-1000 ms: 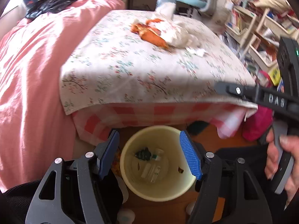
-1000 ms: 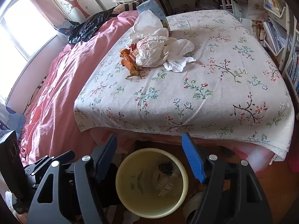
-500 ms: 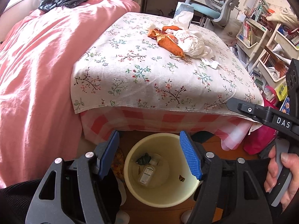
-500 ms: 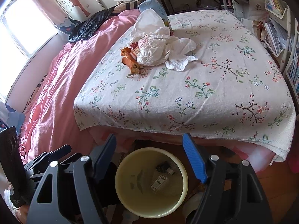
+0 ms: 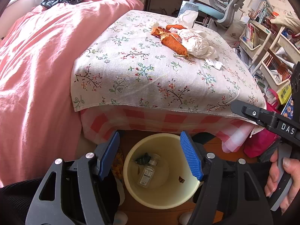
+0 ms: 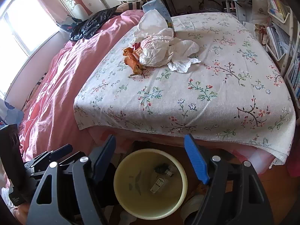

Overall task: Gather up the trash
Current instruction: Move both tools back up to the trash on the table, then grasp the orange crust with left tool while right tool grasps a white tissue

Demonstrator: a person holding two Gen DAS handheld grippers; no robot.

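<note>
Bottle now lying still in my bin, both claws spread and empty above it.
Small bottle (image 5: pixel 146 174) has settled in the cream bin (image 5: pixel 131 193) below my left claw (image 5: pixel 152 154) and right claw (image 6: pixel 152 158); white bag (image 6: pixel 156 51) and orange wrapper (image 5: pixel 173 44) wait across the bed, nothing blocking.

Left gripper (image 5: pixel 150 157) jaws apart, nothing between the pads — framing a cream bin (image 5: pixel 161 202) at bottom centre. Inside: a small labelled bottle (image 5: pixel 146 174), dark scrap beside it, hard to identify. Upper centre on the floral cloth (image 5: pixel 150 75) — orange wrapper (image 5: pixel 174 44) touching crumpled white bag (image 5: pixel 198 45). Right gripper (image 5: pixel 266 120) at right edge, hand (image 5: pixel 281 180) on its handle.
</note>
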